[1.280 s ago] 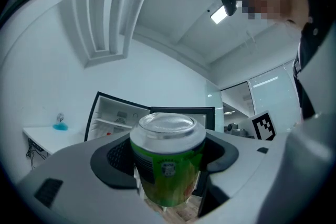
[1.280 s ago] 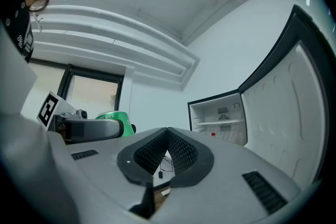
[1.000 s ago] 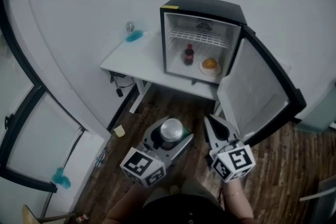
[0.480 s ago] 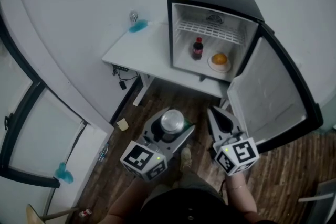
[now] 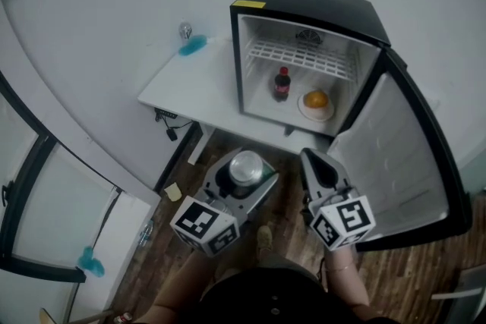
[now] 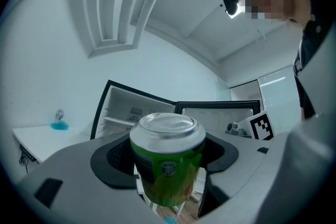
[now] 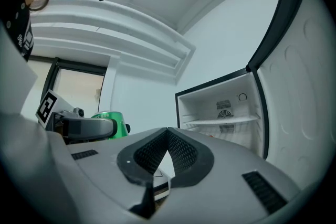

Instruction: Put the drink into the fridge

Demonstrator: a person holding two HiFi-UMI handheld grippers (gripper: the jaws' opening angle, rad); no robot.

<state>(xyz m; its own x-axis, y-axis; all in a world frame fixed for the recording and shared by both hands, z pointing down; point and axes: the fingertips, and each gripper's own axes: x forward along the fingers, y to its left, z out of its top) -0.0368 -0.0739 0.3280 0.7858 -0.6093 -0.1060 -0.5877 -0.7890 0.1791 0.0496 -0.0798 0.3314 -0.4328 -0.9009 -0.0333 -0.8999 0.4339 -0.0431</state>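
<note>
A green drink can [image 6: 168, 160] with a silver top [image 5: 246, 165] stands upright between the jaws of my left gripper [image 5: 241, 174], which is shut on it. The small black fridge [image 5: 304, 4] stands on a white table [image 5: 190, 87], its door [image 5: 406, 155] swung wide to the right. Inside on the floor are a dark cola bottle [image 5: 282, 84] and a plate with an orange fruit [image 5: 316, 99]; a wire shelf [image 5: 300, 57] sits above. My right gripper [image 5: 319, 172] is shut and holds nothing, just right of the can. The can [image 7: 109, 124] also shows in the right gripper view.
A small glass with a blue thing [image 5: 190, 42] rests at the table's back left corner. Cables [image 5: 168, 125] hang under the table. Wooden floor [image 5: 190, 186] lies below; a dark-framed glass panel [image 5: 45, 201] stands at the left. The fridge's open door edge is close to my right gripper.
The view has shifted and I have drawn a little nearer the fridge. Both grippers keep their hold and place relative to each other.
</note>
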